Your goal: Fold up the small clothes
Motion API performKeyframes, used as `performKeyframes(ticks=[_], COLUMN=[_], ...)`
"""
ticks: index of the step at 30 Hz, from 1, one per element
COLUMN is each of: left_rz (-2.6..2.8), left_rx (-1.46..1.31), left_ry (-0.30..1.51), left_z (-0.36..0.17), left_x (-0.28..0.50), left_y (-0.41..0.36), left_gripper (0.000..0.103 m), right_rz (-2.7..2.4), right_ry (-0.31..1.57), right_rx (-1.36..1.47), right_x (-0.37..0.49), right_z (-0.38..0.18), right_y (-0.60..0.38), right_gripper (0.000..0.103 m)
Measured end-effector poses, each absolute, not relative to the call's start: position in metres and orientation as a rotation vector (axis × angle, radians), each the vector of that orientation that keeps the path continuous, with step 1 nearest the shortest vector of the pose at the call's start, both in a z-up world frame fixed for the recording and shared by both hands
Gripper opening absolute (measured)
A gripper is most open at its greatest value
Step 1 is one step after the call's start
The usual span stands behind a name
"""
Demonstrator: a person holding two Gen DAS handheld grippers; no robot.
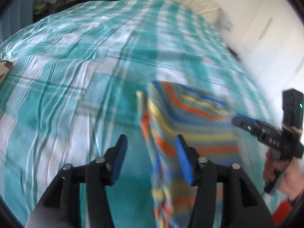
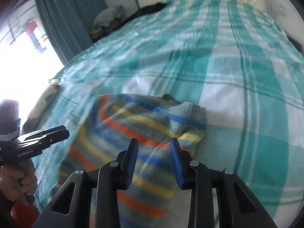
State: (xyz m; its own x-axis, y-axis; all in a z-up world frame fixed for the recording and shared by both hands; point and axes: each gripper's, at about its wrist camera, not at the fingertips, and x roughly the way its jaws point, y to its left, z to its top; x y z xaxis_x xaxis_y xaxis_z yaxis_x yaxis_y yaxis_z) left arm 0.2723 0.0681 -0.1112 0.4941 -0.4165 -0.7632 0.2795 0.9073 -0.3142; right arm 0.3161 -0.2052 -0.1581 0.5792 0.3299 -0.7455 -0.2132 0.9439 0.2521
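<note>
Striped knit garment (image 2: 136, 133), banded blue, orange and yellow, lying partly doubled over on the teal checked bedspread (image 2: 237, 57), near edge trailing toward both cameras. Seemingly mid-fold, top layer turned over but loose and uneven. Left gripper (image 1: 151, 155) spread wide, empty, right pad beside the hanging edge. Right gripper (image 2: 154, 157) parted, poised over the cloth; in the left view its tips blurred at the cloth's corner, so grip hard to judge. Next, probably: pinch a free edge, carry across, lay flat. Blurred throughout.
</note>
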Motion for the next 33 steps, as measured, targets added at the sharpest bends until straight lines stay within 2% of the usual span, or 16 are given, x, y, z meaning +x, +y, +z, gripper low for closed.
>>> performKeyframes(ticks=[4,5,9,11,13,14,16,17,19,25,27,28,29,30,31,33], left_rz=[-0.415,-0.375,-0.33,-0.275,-0.3,-0.323,-0.372,-0.395,-0.445,-0.506,-0.501,-0.508,-0.53,-0.569,-0.571,-0.547], left_rx=[-0.096,-0.065,-0.003,0.071,0.024,-0.021,-0.142,-0.195,-0.241,-0.282,-0.262,-0.244,-0.226,-0.229,-0.231,-0.187], left_ry=[1.07,1.13,1.115,1.128,1.091,1.071,1.017,0.992,0.992,1.142,1.125,1.117,1.124,1.143,1.16,1.104], left_z=[-0.142,-0.155,-0.155,-0.147,-0.135,-0.132,-0.12,-0.115,-0.118,-0.167,-0.171,-0.171,-0.172,-0.173,-0.173,-0.158], left_x=[0.235,0.23,0.205,0.197,0.198,0.203,0.219,0.231,0.259,0.341,0.341,0.34,0.338,0.338,0.337,0.329], left_y=[0.066,0.067,0.075,0.081,0.094,0.099,0.107,0.108,0.098,0.057,0.05,0.044,0.036,0.029,0.024,0.019], left_gripper=[0.062,0.056,0.057,0.065,0.069,0.072,0.083,0.092,0.097,0.097,0.096,0.089,0.051,0.022,0.015,0.014], right_rz=[0.47,0.491,0.44,0.412,0.398,0.396,0.372,0.355,0.347,0.38,0.396,0.41,0.428,0.426,0.419,0.371], right_ry=[0.882,0.904,1.044,1.014,1.003,0.981,0.903,0.868,0.845,0.9,0.931,0.938,0.952,0.972,0.989,0.97], right_rx=[0.118,0.1,0.056,0.07,0.117,0.143,0.183,0.201,0.259,0.545,0.615,0.648,0.68,0.688,0.648,0.533], right_x=[0.249,0.233,0.183,0.16,0.145,0.141,0.137,0.144,0.165,0.254,0.281,0.289,0.297,0.303,0.308,0.304], right_z=[-0.144,-0.153,-0.211,-0.201,-0.189,-0.182,-0.168,-0.161,-0.156,-0.185,-0.206,-0.215,-0.224,-0.23,-0.231,-0.215], right_y=[-0.177,-0.17,-0.154,-0.16,-0.169,-0.173,-0.184,-0.191,-0.201,-0.236,-0.235,-0.232,-0.225,-0.216,-0.202,-0.186], right_gripper=[0.034,0.034,0.034,0.034,0.05,0.071,0.085,0.085,0.085,0.085,0.076,0.069,0.052,0.044,0.029,0.025])
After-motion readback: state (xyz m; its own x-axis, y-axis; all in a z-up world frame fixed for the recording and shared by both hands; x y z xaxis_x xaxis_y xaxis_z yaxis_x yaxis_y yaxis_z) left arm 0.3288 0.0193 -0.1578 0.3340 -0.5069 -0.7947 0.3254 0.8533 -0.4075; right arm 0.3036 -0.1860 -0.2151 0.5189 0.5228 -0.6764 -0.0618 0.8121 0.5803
